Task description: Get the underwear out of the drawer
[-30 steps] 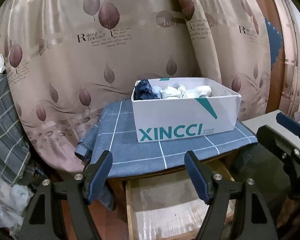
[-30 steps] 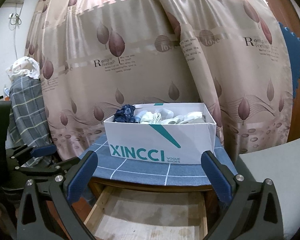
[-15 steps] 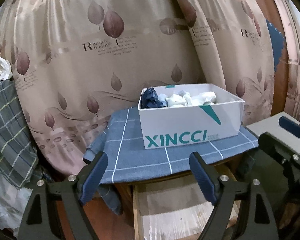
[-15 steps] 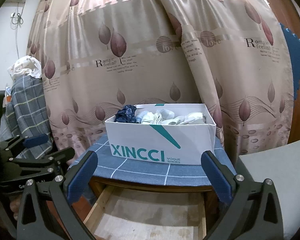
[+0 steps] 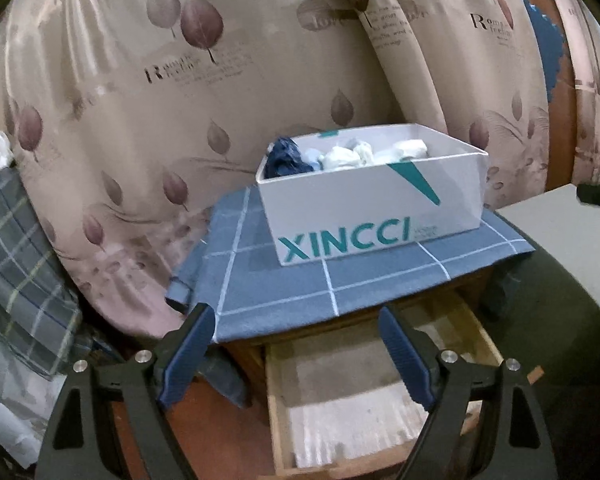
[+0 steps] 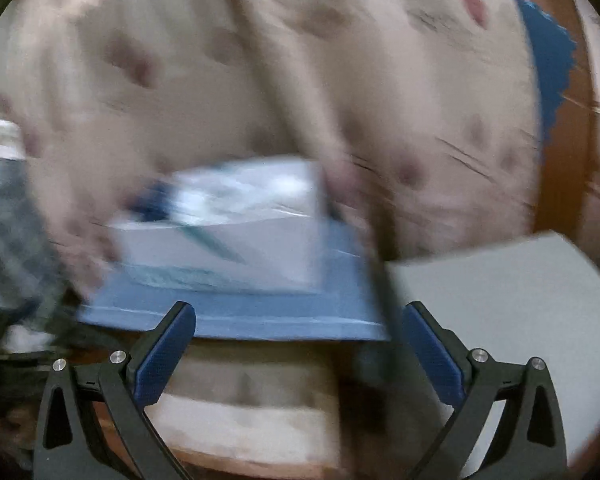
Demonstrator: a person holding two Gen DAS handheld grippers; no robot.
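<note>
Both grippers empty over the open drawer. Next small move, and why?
Probably hold the left gripper still and let the right gripper settle. Both stand open with nothing between the pads; the drawer shows only a pale liner, no underwear visible. The crumpled garments sit in the white box, and the right view is blurred.

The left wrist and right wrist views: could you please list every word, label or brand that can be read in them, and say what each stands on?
"XINCCI": teal letters on the front of the white shoe box.
Small print right of that brand on the box: too small to read.
"Roma...", a large R with script lines under it: printed on the curtain, rest too blurred to read.
Right wrist view: motion-blurred, nothing readable.
</note>
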